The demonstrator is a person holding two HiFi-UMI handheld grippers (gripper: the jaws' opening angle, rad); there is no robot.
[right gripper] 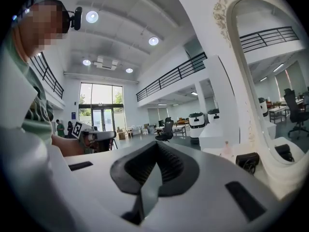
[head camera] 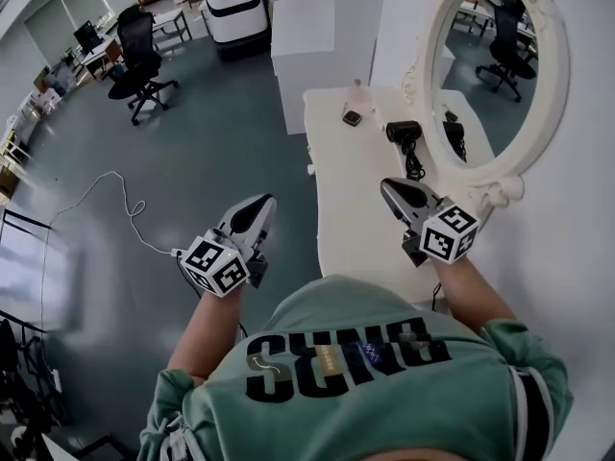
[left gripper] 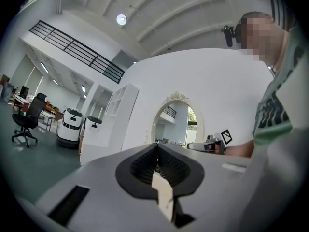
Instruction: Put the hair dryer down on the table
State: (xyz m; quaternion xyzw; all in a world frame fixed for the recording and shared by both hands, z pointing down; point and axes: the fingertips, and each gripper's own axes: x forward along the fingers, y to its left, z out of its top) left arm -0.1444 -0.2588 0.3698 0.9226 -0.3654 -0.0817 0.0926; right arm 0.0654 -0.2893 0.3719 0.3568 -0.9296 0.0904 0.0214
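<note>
The black hair dryer (head camera: 404, 133) lies on the white table (head camera: 351, 219) beside the mirror, its cord (head camera: 414, 168) coiled toward me. In the right gripper view the hair dryer (right gripper: 247, 159) lies low at the right. My right gripper (head camera: 391, 189) hovers above the table, a short way nearer to me than the dryer, shut with nothing between its jaws. Off the table's left edge, my left gripper (head camera: 258, 207) hangs over the floor, also shut and empty. In each gripper view the jaws meet: left gripper (left gripper: 161, 192), right gripper (right gripper: 147, 187).
An oval mirror (head camera: 495, 75) with a white ornate frame stands along the table's right side. A pink bottle (head camera: 357, 92) and a small dark object (head camera: 352, 117) sit at the table's far end. A white cabinet (head camera: 307, 36), an office chair (head camera: 139, 60) and a floor cable (head camera: 125, 205) lie beyond.
</note>
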